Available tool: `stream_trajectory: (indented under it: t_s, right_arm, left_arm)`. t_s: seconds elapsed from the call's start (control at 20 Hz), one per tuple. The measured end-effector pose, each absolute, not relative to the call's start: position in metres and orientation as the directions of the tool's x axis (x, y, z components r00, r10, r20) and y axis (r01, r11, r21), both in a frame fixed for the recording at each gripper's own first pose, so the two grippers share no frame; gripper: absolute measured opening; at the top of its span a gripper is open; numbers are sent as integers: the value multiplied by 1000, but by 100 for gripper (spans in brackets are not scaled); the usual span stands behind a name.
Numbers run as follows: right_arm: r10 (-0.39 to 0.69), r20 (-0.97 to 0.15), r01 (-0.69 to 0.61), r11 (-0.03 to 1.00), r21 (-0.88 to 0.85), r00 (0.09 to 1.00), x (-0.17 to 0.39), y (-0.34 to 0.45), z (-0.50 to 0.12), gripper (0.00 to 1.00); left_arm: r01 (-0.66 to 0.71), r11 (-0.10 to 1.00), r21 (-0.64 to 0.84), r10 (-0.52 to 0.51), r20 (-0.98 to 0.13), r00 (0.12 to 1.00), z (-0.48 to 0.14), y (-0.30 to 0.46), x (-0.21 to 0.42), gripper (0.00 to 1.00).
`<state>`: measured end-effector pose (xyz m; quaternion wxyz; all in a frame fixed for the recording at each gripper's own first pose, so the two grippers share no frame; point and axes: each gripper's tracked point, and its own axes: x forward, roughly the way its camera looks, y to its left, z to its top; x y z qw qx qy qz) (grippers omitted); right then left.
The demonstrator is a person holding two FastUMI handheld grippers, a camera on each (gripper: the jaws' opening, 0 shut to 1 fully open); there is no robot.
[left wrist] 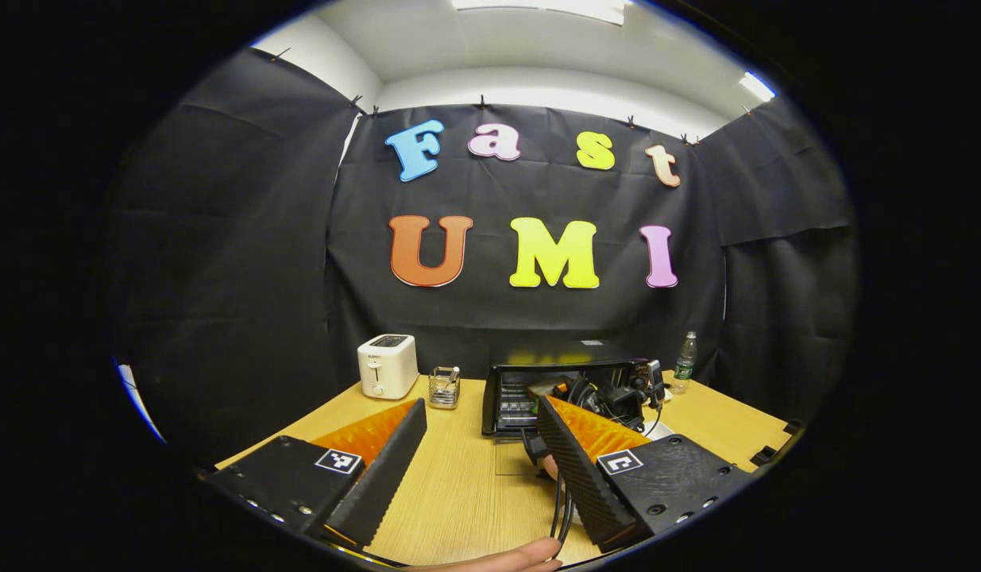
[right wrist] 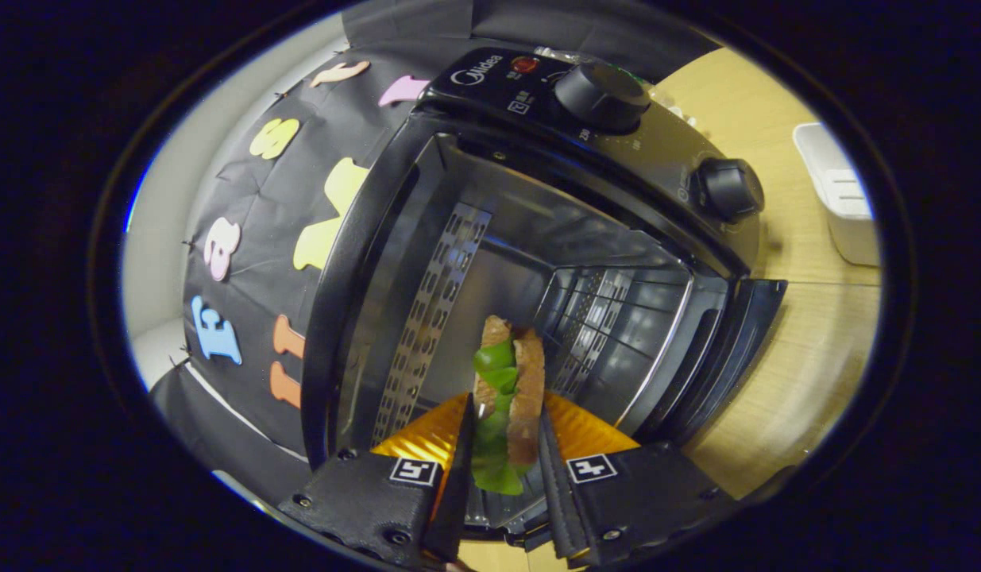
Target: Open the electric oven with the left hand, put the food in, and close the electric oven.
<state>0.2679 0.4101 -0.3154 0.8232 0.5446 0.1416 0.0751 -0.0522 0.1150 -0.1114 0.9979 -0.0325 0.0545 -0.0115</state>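
Sandwich [right wrist: 507, 397], bread with green lettuce, stands on edge between the right gripper's [right wrist: 502, 469] fingers, both pressing its sides, at the mouth of the open electric oven [right wrist: 538, 238], whose cavity and perforated side wall lie just ahead. In the left gripper view, going left to right along the back of the wooden surface [left wrist: 458, 477], a white toaster [left wrist: 388, 365], a small clear holder [left wrist: 444, 387], the oven with its door dropped open, and a plastic bottle [left wrist: 685, 363] stand. The left gripper [left wrist: 478, 433] hovers over the surface, fingers spread wide with nothing between them.
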Motion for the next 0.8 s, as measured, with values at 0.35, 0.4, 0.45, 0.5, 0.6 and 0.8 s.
stream_trajectory:
  t_s: [0.35, 0.4, 0.45, 0.5, 0.6, 0.8]
  right_arm:
    - [266, -178, -5, 568, 823, 947, 264, 415, -314, 61]
    - [259, -174, -20, 606, 795, 950, 263, 416, -311, 57]
    - [257, -170, -37, 644, 764, 952, 263, 418, -308, 61]
    - [258, -171, -54, 683, 728, 951, 260, 420, -306, 70]
    - [269, -177, -76, 721, 689, 947, 261, 428, -304, 94]
    - [291, -217, -100, 779, 619, 932, 261, 430, -309, 87]
  left_arm:
    - [8, 996, -86, -19, -130, 991, -119, 116, -51, 92]
    - [5, 996, -85, -16, -137, 990, -121, 116, -50, 92]
    - [2, 996, -84, -14, -144, 989, -123, 117, -51, 92]
    - [-1, 997, -83, -11, -147, 989, -124, 117, -52, 92]
    - [-1, 997, -83, -11, -143, 990, -121, 117, -54, 92]
    - [-4, 996, -90, -9, -141, 990, -122, 121, -56, 92]
